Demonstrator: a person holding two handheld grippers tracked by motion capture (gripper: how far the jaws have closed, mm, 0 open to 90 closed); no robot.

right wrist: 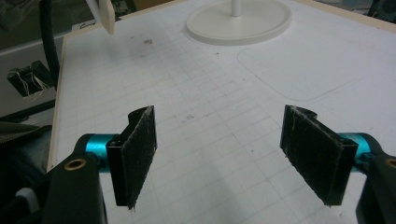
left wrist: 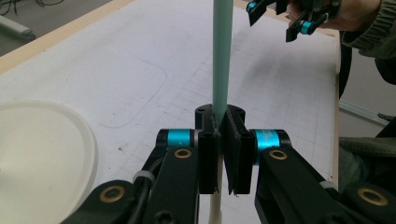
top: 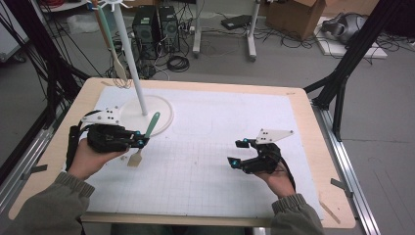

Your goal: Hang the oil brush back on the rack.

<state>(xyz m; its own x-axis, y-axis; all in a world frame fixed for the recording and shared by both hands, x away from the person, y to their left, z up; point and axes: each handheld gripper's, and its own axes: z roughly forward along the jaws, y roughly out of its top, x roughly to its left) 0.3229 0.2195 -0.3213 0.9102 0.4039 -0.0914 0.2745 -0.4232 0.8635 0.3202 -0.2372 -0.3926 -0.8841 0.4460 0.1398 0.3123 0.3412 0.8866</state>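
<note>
Left tongs pinch spatula by green handle, cream blade below tongs, over white surface, just beside round stand base. Right tongs spread wide, nothing between, well apart from spatula.

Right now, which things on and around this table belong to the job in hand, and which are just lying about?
In the job:
- spatula, clamped in the left gripper
- hanging rack, one utensil already on it
- right gripper, open with nothing between its pads

Lying about:
- computer towers on the floor
- cardboard box
- cables
</note>
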